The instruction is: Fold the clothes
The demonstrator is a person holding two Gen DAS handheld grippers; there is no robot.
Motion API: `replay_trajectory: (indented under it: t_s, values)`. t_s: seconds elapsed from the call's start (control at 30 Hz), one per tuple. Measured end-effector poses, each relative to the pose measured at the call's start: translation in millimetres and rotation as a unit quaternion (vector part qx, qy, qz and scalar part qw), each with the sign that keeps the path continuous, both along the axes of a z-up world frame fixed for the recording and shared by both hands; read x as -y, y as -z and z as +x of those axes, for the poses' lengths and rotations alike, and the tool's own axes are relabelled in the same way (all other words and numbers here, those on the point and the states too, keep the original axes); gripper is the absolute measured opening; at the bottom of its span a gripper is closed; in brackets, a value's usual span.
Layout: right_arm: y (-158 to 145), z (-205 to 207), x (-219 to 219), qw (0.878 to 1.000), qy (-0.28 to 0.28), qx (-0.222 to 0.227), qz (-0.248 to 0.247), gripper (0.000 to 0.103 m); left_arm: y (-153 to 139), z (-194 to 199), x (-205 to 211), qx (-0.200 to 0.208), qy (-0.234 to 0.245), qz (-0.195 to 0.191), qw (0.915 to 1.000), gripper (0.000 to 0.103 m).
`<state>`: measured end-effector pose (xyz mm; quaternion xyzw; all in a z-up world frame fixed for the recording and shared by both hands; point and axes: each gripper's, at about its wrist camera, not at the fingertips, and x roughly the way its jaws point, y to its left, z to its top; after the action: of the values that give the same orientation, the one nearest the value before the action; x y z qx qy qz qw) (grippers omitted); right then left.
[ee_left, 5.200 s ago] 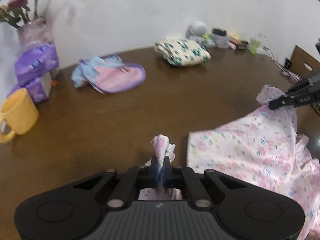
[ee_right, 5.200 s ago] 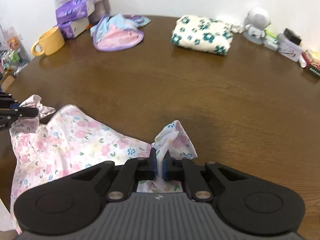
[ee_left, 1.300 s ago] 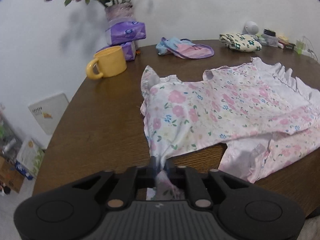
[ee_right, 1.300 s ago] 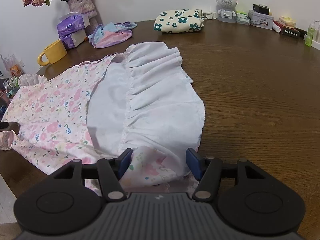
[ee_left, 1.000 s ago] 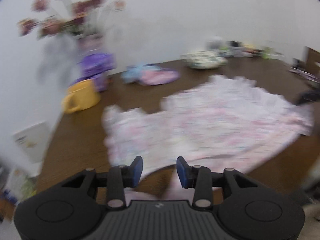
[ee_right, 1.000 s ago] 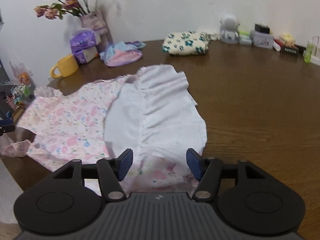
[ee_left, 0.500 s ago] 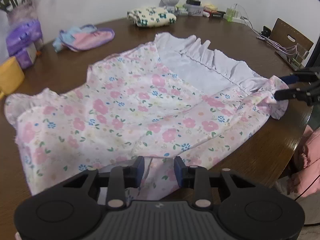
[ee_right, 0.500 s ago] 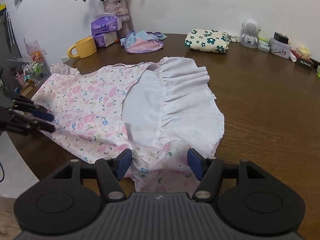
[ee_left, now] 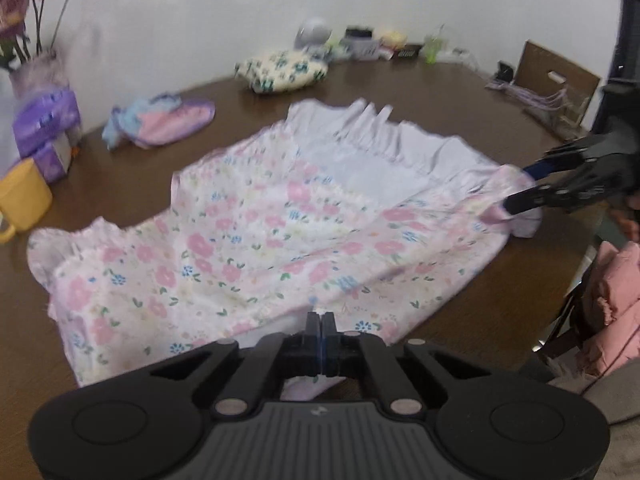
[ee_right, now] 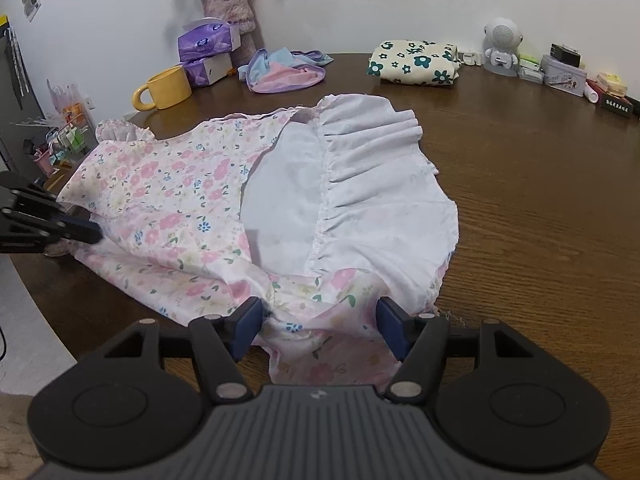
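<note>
From our left wrist, the left claw [ee_left: 321, 322] is pinched together on the near hem of the floral dress [ee_left: 256, 240], spread on the bench [ee_left: 440, 92].

From our right wrist, the right claw [ee_right: 318, 326] stands apart around bunched dress fabric; the yellow mug's [ee_right: 166, 88] inside is hidden.

A home room — round wooden table [ee_right: 540, 184], flower vase [ee_right: 230, 10], tissue packs [ee_right: 206, 42], yellow mug [ee_right: 166, 88], folded clothes [ee_right: 414, 62]

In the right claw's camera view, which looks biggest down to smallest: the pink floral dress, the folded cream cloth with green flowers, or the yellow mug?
1. Pink floral dress
2. Folded cream cloth with green flowers
3. Yellow mug
</note>
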<state>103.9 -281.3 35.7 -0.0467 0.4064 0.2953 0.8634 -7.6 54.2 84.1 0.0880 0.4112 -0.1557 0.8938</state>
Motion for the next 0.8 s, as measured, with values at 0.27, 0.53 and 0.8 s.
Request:
replay_trajectory:
  t_s: [0.27, 0.53, 0.8]
  values:
    - [2.0, -4.7, 0.6, 1.0, 0.007, 0.0, -0.006, 0.064, 7.1, -42.1, 12.8, -0.011, 0.063, -0.011, 0.9979, 0.004]
    - [-0.7, -7.3, -0.2, 1.0, 0.01, 0.002, -0.008, 0.066, 5.6, 6.6, 2.2, -0.049, -0.012, -0.067, 0.9965, 0.033]
    - [-1.1, -10.2, 1.9, 1.0, 0.003, 0.007, -0.018, 0.067, 25.7, 40.6, 16.7, -0.097, -0.013, -0.058, 0.9934, 0.0]
